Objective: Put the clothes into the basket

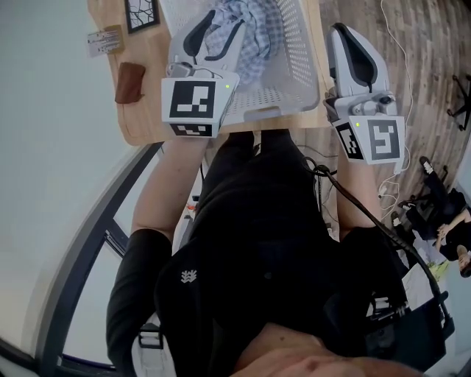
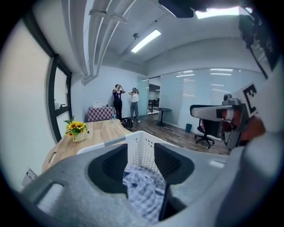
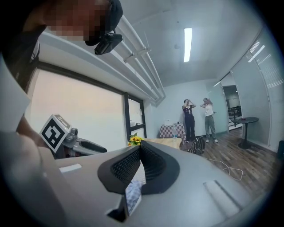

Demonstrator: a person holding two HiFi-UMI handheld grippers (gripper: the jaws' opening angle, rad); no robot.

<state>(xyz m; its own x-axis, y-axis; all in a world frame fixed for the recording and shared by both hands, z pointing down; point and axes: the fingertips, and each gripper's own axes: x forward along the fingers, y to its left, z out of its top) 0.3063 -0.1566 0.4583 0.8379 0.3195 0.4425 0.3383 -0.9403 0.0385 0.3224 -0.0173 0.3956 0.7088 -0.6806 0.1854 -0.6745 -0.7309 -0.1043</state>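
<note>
A white plastic basket (image 1: 283, 110) stands on the wooden table (image 1: 143, 110). A blue-and-white checked cloth (image 1: 250, 29) lies bunched inside it. My left gripper (image 1: 217, 33) hovers over the basket's near left part, right at the cloth. In the left gripper view the jaws stand apart, with the basket wall (image 2: 140, 146) showing between them and the cloth (image 2: 144, 190) low in the gap, not pinched. My right gripper (image 1: 342, 33) hangs beside the basket's right rim, off the table edge. Its pads (image 3: 120, 168) meet at the tips with nothing held.
On the table left of the basket lie a brown block (image 1: 130, 81), a small card (image 1: 103, 40) and a black-framed board (image 1: 141, 13). A pot of sunflowers (image 2: 76, 129) stands farther along. Two people (image 2: 124, 102) stand at the far wall; an office chair (image 2: 213, 119) is at right.
</note>
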